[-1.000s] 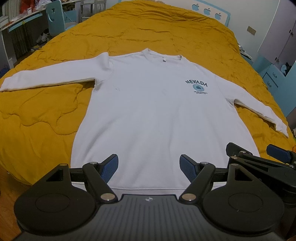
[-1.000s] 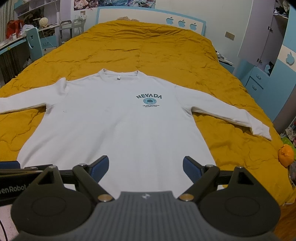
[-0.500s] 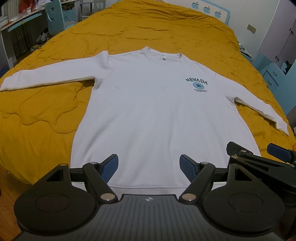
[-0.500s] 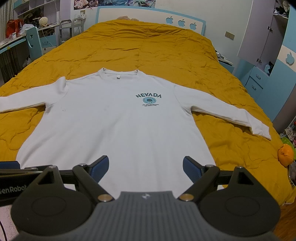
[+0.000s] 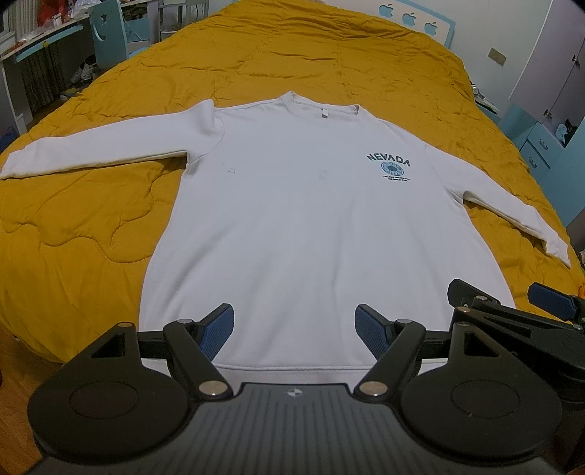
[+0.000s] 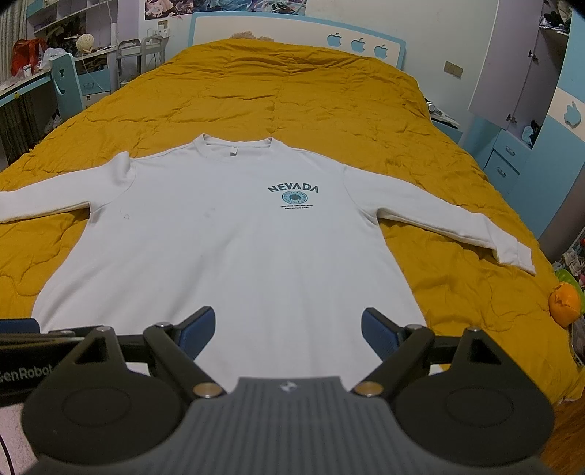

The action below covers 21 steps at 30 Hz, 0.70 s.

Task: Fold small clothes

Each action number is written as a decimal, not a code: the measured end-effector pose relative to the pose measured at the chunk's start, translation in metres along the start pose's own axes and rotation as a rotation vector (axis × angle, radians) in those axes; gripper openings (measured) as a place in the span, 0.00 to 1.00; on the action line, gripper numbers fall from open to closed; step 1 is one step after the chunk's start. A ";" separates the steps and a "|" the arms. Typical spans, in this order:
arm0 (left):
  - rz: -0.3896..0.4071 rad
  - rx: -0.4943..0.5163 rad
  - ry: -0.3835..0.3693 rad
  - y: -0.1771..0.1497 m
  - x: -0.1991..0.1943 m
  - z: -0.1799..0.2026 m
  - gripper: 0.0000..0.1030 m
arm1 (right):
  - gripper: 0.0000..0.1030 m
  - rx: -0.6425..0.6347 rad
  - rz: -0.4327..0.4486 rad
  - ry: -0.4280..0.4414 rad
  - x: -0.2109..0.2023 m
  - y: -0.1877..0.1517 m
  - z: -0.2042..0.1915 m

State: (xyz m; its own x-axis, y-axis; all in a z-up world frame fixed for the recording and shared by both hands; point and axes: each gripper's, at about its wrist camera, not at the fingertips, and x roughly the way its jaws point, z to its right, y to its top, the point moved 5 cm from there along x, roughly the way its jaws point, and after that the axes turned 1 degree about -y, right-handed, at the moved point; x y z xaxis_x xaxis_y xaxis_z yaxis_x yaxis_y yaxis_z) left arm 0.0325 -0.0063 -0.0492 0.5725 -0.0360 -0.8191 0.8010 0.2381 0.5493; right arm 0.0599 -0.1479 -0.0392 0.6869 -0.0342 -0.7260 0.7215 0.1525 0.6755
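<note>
My left gripper [image 5: 294, 330] is spread wide, its blue pads [image 5: 217, 329] well apart with nothing between them; it hangs over the near hem of the sweatshirt [image 5: 310, 219], and I cannot tell from this view whether the pads touch the cloth. My right gripper [image 6: 287, 334] is released just as wide and grips nothing, hovering over the near hem a little to the right of the other; in the left wrist view its black arms and one blue pad show at the right edge. The sweatshirt is white and lies flat, front up, on the yellow quilt [image 5: 310, 54], hem toward me and neck on the far side. Both sleeves are stretched out: the left sleeve [image 5: 91, 146] runs straight toward the left edge of the bed, the right sleeve [image 6: 457, 226] slants out and toward me on the right. A dark NEVADA print [image 6: 292, 195] sits on the chest, right of the middle. At the far end stands a headboard [image 6: 292, 33] with apple shapes; a desk [image 6: 29, 87] runs along the left, and blue drawers [image 6: 508, 160] stand on the right.
</note>
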 end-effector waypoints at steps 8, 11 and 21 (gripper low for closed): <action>-0.009 -0.002 0.003 -0.001 0.002 -0.001 0.85 | 0.81 0.002 -0.007 0.001 0.002 -0.001 0.001; -0.014 -0.004 0.003 -0.002 0.003 -0.001 0.85 | 0.80 0.004 -0.012 0.003 0.004 -0.002 0.000; -0.038 -0.019 -0.010 -0.001 0.013 -0.008 0.82 | 0.80 -0.002 -0.037 0.007 0.017 -0.002 -0.007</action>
State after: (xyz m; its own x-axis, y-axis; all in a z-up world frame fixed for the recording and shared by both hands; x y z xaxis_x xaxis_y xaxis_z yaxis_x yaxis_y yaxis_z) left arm 0.0379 0.0004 -0.0619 0.5433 -0.0549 -0.8378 0.8188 0.2550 0.5143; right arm 0.0691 -0.1418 -0.0539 0.6589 -0.0325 -0.7516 0.7463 0.1536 0.6476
